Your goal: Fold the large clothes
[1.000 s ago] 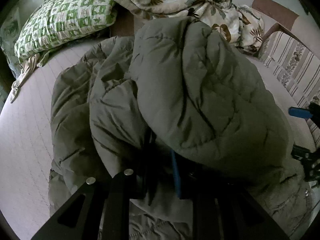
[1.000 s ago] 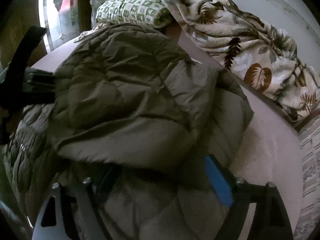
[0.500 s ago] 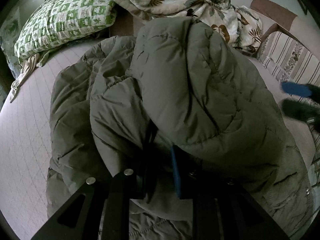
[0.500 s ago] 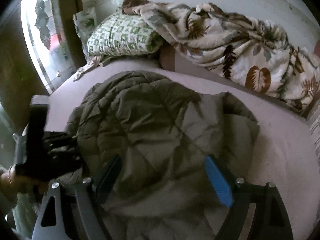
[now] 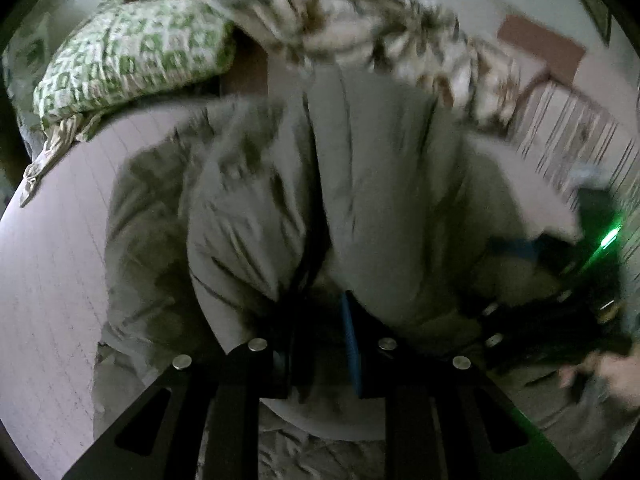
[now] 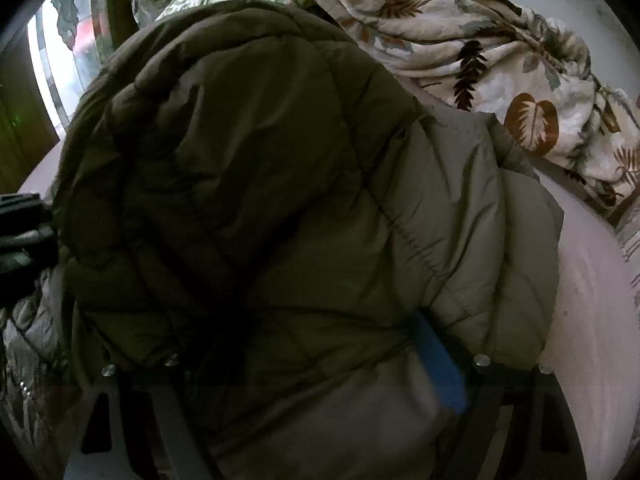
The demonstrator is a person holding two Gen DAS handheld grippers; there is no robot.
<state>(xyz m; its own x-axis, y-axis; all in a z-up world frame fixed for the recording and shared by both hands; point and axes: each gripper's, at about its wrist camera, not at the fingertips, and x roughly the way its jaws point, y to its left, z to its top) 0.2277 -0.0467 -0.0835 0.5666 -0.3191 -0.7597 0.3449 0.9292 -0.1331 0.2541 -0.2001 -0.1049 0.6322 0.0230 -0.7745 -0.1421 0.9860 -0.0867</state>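
An olive quilted puffer jacket point(image 5: 360, 200) lies bunched on the pale bed point(image 5: 48, 260). My left gripper point(image 5: 316, 320) is shut on a thick fold of the jacket and holds it up. In the right wrist view the jacket point(image 6: 260, 200) fills most of the frame. My right gripper point(image 6: 288, 352) has its jaws wide apart, with jacket fabric bulging between them; only its blue right pad point(image 6: 440, 364) shows. The right gripper also shows dark and blurred in the left wrist view point(image 5: 560, 264), against the jacket's right side.
A green-and-white patterned pillow point(image 5: 132, 60) and a leaf-print blanket point(image 6: 500, 52) lie at the head of the bed. A striped cushion point(image 5: 580, 132) is at the right. A window point(image 6: 60, 64) is at the left.
The right gripper has pushed in close to the jacket, which now fills its view. The left gripper has lifted or shifted its fold; its view is motion-blurred.
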